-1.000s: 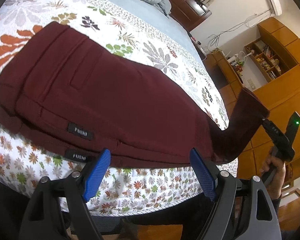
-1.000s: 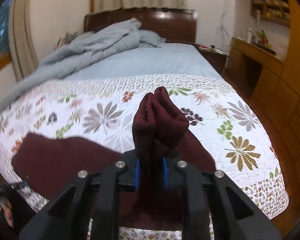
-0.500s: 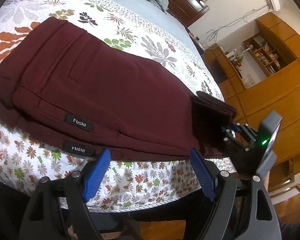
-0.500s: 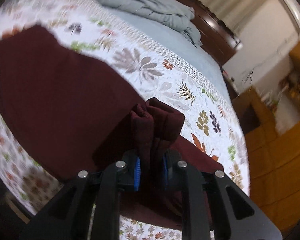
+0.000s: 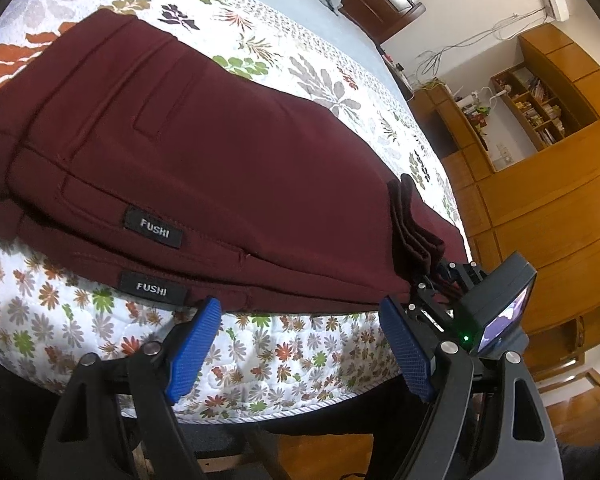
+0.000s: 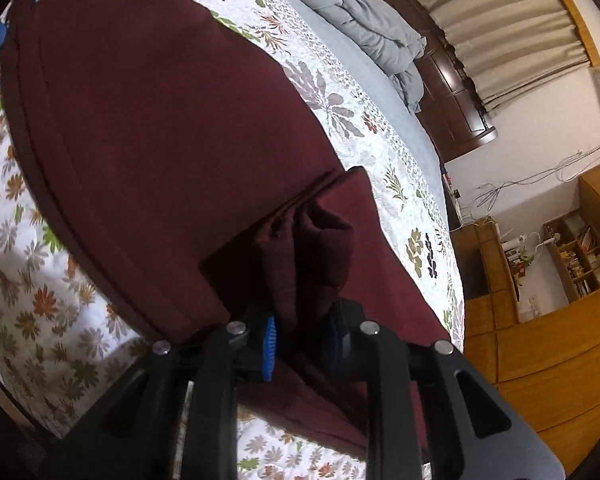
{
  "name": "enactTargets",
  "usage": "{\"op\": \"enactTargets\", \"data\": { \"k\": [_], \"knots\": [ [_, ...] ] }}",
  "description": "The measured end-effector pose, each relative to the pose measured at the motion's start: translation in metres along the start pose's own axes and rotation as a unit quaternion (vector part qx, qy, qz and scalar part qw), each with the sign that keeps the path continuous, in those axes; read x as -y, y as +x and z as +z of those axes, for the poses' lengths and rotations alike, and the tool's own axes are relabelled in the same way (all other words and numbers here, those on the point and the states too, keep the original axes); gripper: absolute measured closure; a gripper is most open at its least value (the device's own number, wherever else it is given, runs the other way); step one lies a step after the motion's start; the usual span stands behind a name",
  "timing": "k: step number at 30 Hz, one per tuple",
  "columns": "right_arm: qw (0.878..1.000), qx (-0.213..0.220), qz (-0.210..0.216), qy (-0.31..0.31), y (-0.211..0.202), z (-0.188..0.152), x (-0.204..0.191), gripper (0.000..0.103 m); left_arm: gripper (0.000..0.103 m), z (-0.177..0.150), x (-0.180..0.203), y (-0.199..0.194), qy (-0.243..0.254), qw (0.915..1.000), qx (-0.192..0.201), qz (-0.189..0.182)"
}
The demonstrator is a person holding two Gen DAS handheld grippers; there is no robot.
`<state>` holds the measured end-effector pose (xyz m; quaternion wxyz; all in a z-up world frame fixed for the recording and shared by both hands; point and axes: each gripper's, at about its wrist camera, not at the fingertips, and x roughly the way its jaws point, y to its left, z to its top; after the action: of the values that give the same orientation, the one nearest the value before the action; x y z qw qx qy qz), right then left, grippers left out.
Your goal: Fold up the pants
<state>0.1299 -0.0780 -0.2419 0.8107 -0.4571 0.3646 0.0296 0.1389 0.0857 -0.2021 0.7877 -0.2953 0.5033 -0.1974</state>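
Observation:
Dark red pants (image 5: pixel 204 152) lie folded lengthwise on the flowered bedspread (image 5: pixel 284 344), waistband to the left, with two black FUSHI labels near the front edge. My left gripper (image 5: pixel 300 344) is open and empty, just in front of the pants' near edge. My right gripper (image 6: pixel 300 340) is shut on the bunched leg ends (image 6: pixel 312 248) and holds them low over the pants. In the left wrist view the right gripper (image 5: pixel 440 280) sits at the pants' right end, with the leg ends (image 5: pixel 412 224) laid back onto the cloth.
The bed (image 6: pixel 364 68) has a grey-blue sheet and a crumpled grey duvet (image 6: pixel 364 20) by the dark headboard. Wooden cabinets and shelves (image 5: pixel 540 128) stand to the right of the bed. The mattress edge (image 5: pixel 260 412) is right below my left gripper.
My right gripper has carried the leg ends down and leftward, from raised above the bed's right edge to lying over the pants. My left gripper has stayed open and moved slightly.

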Motion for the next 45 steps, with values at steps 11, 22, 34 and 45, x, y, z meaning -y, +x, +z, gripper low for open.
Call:
{"op": "enactTargets", "data": {
  "k": [11, 22, 34, 45],
  "knots": [
    [0.998, 0.019, 0.053, 0.017, -0.017, -0.003, 0.014, 0.066, 0.021, 0.008, 0.013, -0.006, -0.002, 0.9999, 0.012, -0.009],
    [0.918, 0.005, 0.224, 0.328, -0.007, -0.092, 0.186, 0.061, 0.021, 0.044, 0.106, 0.050, 0.011, 0.9863, 0.014, -0.164],
    [0.864, -0.053, 0.329, 0.376, 0.041, -0.168, 0.187, 0.063, 0.021, 0.016, 0.161, 0.147, 0.110, 0.9843, -0.051, -0.128],
    [0.765, -0.018, 0.422, 0.487, 0.125, -0.156, 0.260, 0.072, 0.021, 0.010, 0.145, 0.146, 0.109, 0.9848, -0.042, -0.129]
  ]
}}
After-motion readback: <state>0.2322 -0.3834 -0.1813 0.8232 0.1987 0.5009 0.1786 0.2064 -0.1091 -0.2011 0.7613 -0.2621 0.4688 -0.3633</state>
